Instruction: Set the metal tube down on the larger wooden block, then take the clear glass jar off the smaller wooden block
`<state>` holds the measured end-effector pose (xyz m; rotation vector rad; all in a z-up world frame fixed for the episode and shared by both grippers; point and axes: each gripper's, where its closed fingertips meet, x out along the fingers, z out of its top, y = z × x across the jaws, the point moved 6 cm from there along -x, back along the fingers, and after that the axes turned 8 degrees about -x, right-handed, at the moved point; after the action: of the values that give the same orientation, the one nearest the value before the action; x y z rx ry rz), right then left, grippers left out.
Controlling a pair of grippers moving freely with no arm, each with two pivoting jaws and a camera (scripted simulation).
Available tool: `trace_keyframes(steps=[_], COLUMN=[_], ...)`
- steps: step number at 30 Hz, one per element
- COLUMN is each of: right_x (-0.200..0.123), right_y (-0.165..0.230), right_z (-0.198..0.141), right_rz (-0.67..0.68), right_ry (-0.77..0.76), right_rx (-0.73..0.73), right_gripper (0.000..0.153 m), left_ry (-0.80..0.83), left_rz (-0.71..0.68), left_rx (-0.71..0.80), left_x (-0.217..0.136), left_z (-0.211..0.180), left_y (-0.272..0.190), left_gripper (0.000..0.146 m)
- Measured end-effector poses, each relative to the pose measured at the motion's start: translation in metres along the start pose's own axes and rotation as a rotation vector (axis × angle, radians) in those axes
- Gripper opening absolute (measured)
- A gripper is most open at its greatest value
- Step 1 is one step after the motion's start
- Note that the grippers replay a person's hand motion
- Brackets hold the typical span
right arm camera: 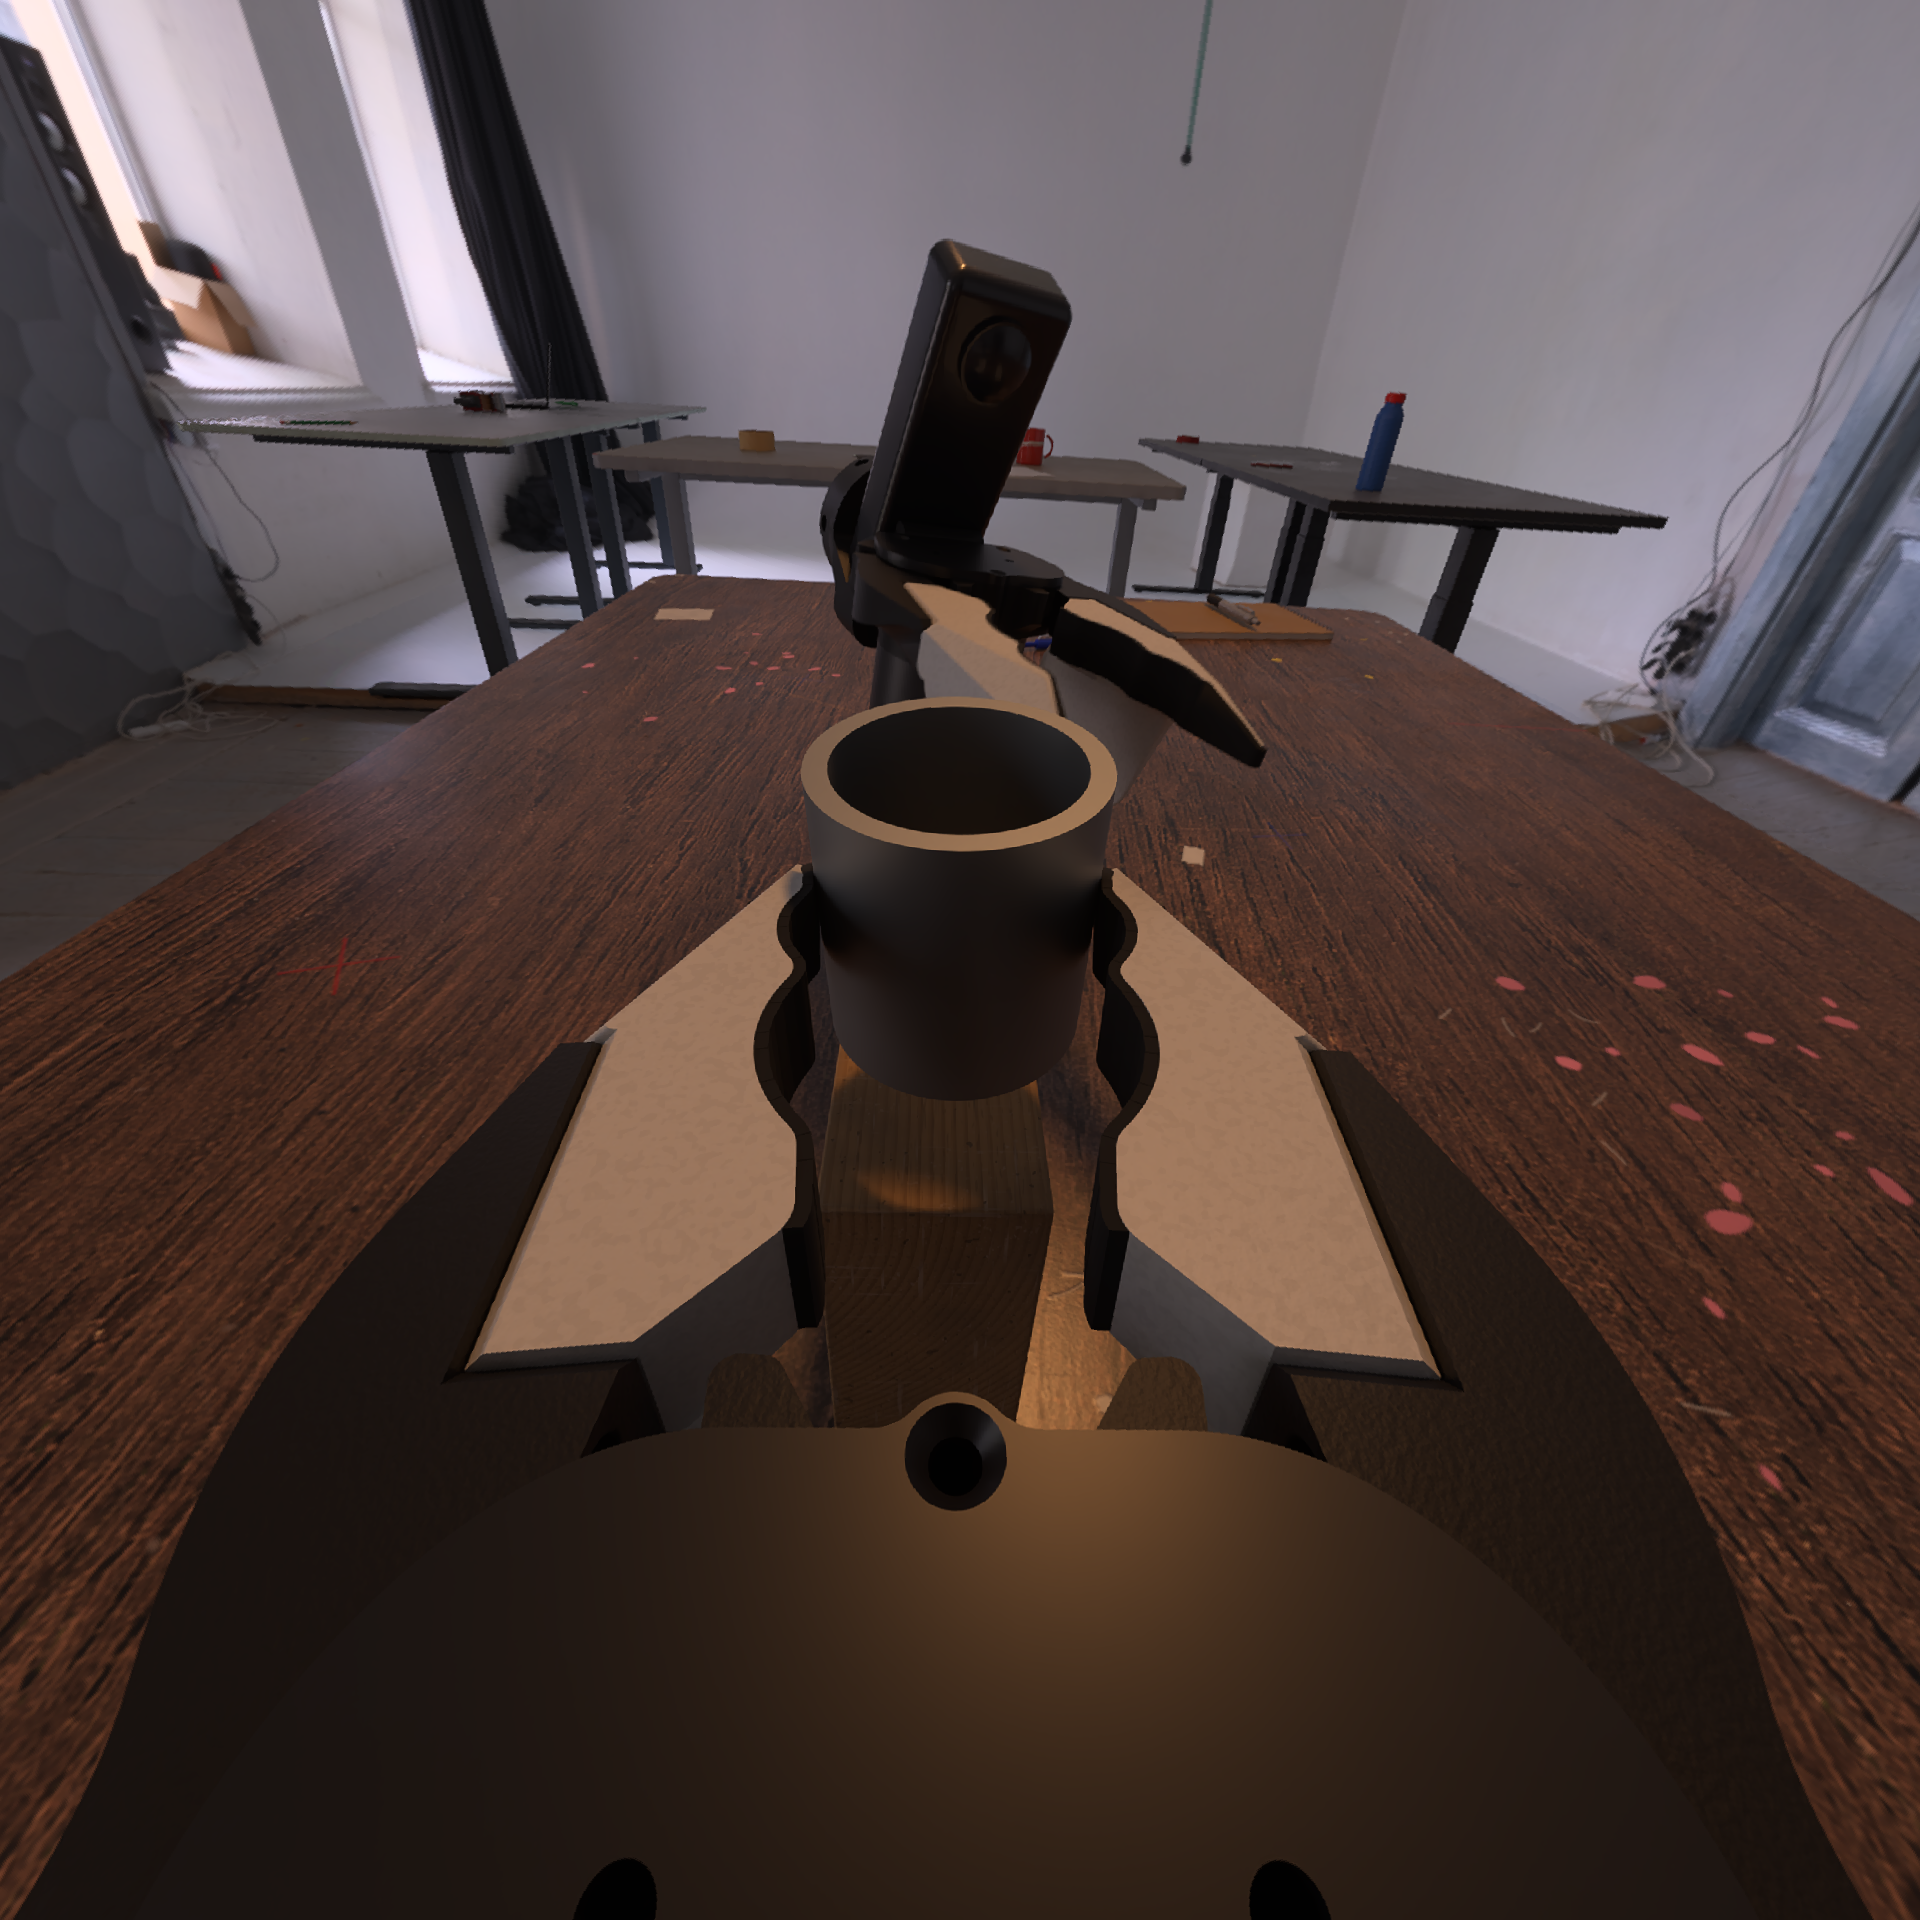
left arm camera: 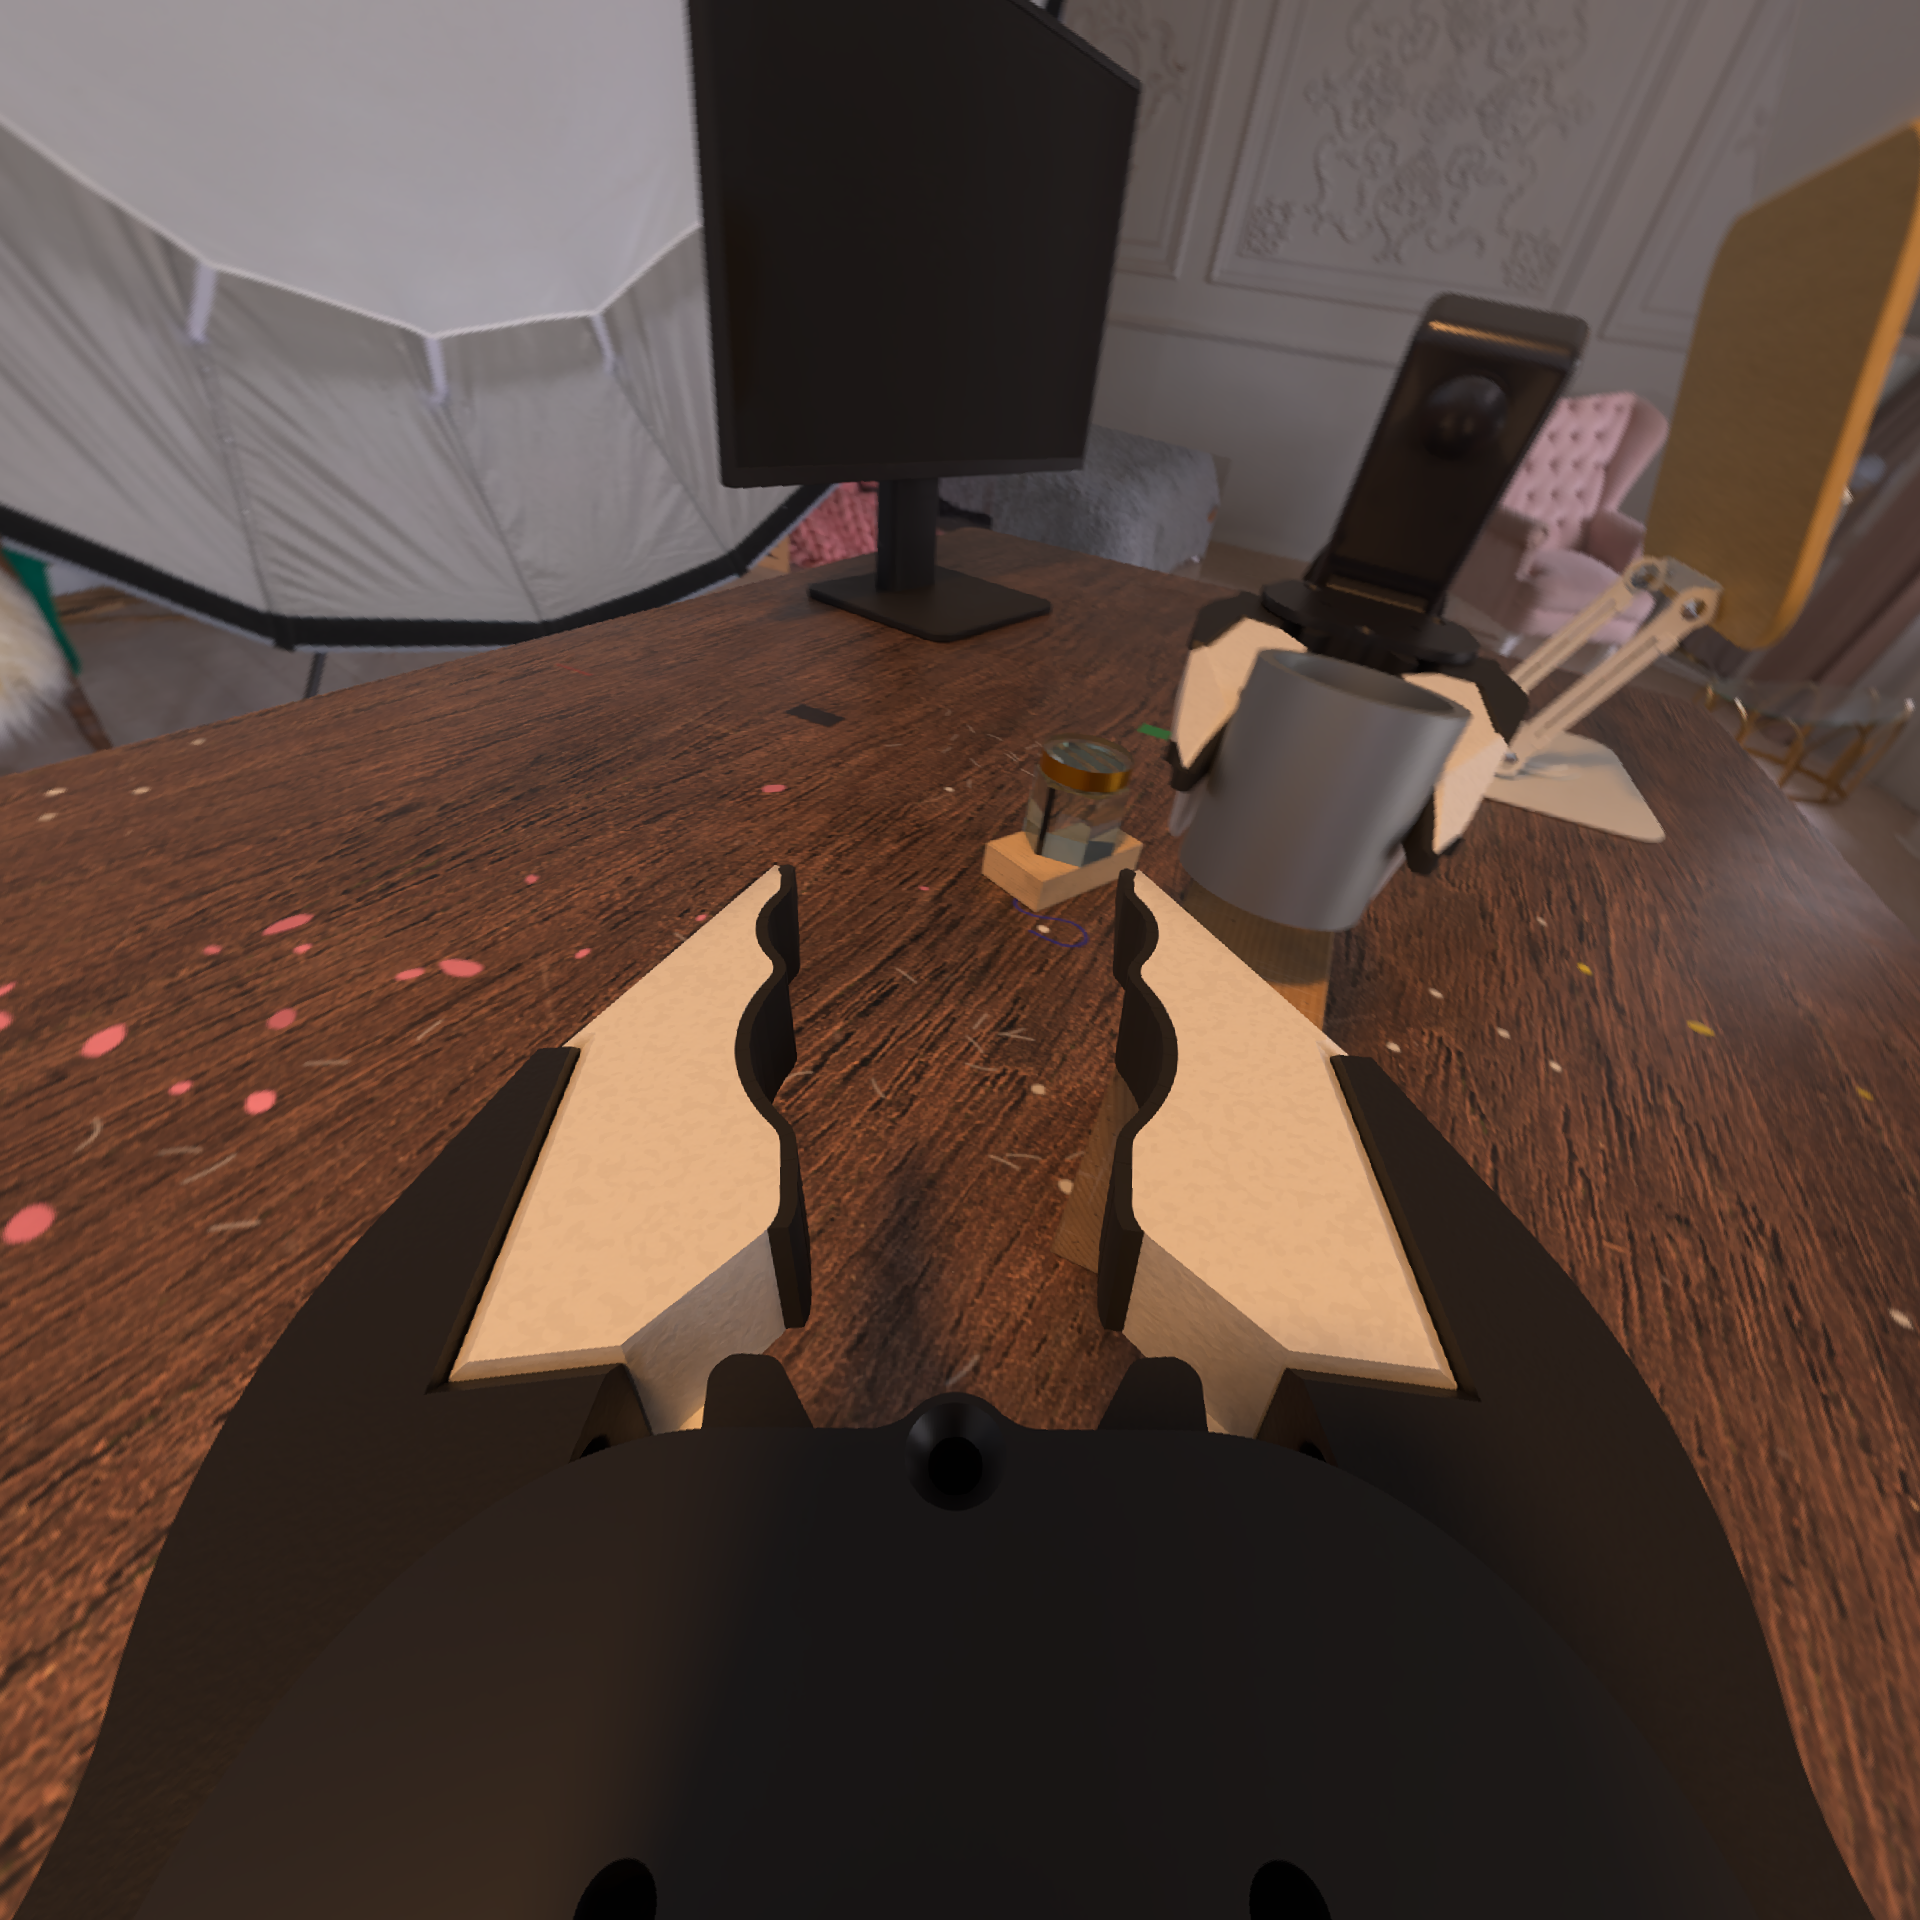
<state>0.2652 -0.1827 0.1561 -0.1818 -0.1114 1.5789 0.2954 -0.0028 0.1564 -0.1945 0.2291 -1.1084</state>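
Observation:
My right gripper (right arm camera: 956,894) is shut on the grey metal tube (right arm camera: 956,966) and holds it upright right over the larger wooden block (right arm camera: 935,1247). I cannot tell whether the tube touches the block. In the left wrist view the tube (left arm camera: 1320,790), the right gripper (left arm camera: 1304,831) and the block (left arm camera: 1273,956) are at the right. The clear glass jar (left arm camera: 1075,805) with a gold lid stands on the smaller wooden block (left arm camera: 1049,873), just left of the tube. My left gripper (left arm camera: 956,894) is open and empty above the table, short of the jar. It also shows in the right wrist view (right arm camera: 1153,732).
A dark wooden table (left arm camera: 416,1039) with pink paint spots carries everything. A black monitor (left arm camera: 914,312) stands at the far edge. A white desk lamp base (left arm camera: 1569,790) sits behind the right gripper. A flat brown board (right arm camera: 1226,623) lies at the table's other end.

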Motion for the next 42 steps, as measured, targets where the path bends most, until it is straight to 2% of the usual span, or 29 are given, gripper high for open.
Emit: trace_keyframes(steps=[7,42], right_x=[0.0044,0.0069], right_y=[0.0015,0.0031], right_z=[-0.0044,-0.0102], right_rz=[0.01,0.025], right_ry=[0.021,0.046], right_rx=[-0.002,0.013], right_gripper=[0.053,0.053], left_ry=[-0.04,-0.007], left_rz=[0.041,0.041], left_rx=[-0.063,-0.049], left_x=[-0.0029,0.0009], left_z=[0.0024,-0.0005], left_y=[0.0094,0.0068], left_gripper=[0.061,0.061])
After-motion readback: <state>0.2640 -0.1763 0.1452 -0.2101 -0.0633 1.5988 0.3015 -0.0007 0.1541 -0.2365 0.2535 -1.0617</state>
